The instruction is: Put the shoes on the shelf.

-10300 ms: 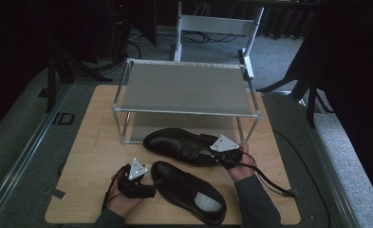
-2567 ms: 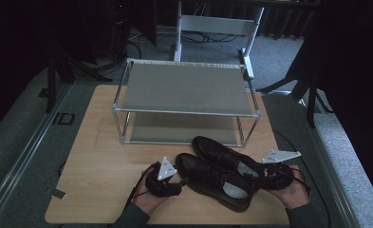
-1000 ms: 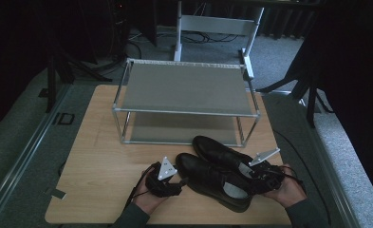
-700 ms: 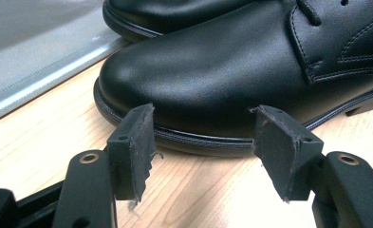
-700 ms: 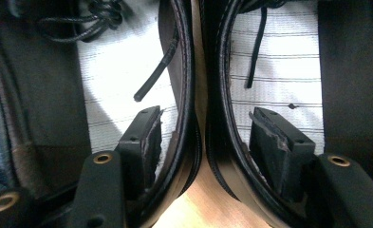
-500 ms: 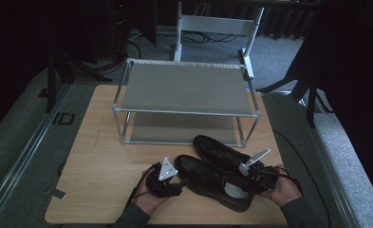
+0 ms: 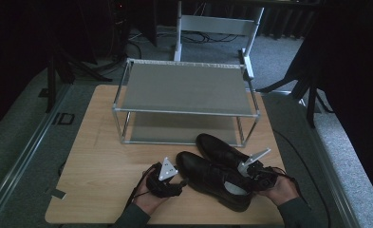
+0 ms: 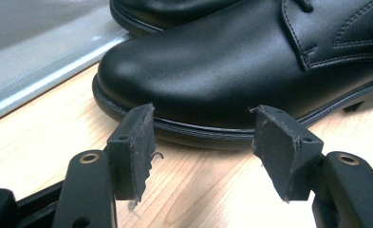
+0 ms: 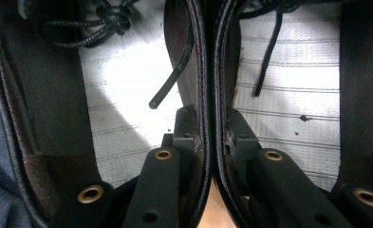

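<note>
High view: my right gripper sits at the heel end of the two black shoes, which lie side by side on the wooden table just in front of the shoe rack. A sec ago that hand was further out to the right; it's since come in onto the heels. Left gripper is parked at the toe of the near shoe, same spot as before.

Left gripper view: jaws apart, nothing between them. Pads sit just short of the near shoe's toe cap, apart from the sole edge. Far shoe's toe is cut off at the top; rack's lower shelf behind.

Right gripper view: jaws have just been closing and are now clamped on both shoes at once, pinching the two inner collar walls together, one finger inside each shoe. I'd say the pair is now gripped as one unit, ready to lift to the rack.

Hard to make out: a loose lace hangs near the pads; can't tell if it's caught. Pad faces are hidden by leather, and from above the grip point is too dark to see.
</note>
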Demonstrator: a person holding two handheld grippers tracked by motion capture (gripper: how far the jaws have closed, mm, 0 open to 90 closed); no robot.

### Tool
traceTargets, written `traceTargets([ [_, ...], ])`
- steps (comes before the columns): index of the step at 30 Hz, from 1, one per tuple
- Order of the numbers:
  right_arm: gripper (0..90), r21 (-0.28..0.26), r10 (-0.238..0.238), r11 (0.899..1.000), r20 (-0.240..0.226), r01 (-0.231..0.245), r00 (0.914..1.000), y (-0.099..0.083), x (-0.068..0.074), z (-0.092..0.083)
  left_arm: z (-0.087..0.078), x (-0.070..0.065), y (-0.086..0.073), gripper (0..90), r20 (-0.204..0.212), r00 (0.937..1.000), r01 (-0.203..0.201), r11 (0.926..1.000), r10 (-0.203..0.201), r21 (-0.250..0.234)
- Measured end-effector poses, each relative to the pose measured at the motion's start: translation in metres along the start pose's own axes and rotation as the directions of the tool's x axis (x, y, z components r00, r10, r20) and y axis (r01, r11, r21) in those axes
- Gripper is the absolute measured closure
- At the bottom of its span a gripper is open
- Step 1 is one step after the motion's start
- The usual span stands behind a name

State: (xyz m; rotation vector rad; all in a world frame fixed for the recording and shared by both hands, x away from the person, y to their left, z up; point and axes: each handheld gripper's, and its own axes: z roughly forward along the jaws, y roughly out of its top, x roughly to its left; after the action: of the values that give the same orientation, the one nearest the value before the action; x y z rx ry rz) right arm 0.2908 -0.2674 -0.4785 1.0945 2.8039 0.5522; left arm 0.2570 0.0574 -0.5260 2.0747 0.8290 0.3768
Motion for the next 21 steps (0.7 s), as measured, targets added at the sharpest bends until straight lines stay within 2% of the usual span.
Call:
traceTargets([
  [8, 80.2, -0.037, 0.009, 0.999, 0.030, -0.008, 0.9995, -0.0014, 0.0036, -0.0010, 0.0009, -0.0008, 0.0000, 39.7, 0.001, 1.0000, -0.002, 1.0000, 0.002, 0.002],
  [16, 80.3, -0.071, 0.037, 0.997, 0.020, -0.036, 0.9991, -0.0008, 0.0044, -0.0031, -0.0007, 0.0011, 0.0002, 39.7, -0.005, 1.0000, 0.004, 1.0000, -0.004, -0.003],
  [21, 80.6, -0.085, 0.039, 0.996, 0.024, -0.037, 0.9989, 0.0036, 0.0086, -0.0045, -0.0027, 0.0025, 0.0007, 39.7, -0.007, 0.9999, 0.008, 0.9999, -0.008, -0.008],
])
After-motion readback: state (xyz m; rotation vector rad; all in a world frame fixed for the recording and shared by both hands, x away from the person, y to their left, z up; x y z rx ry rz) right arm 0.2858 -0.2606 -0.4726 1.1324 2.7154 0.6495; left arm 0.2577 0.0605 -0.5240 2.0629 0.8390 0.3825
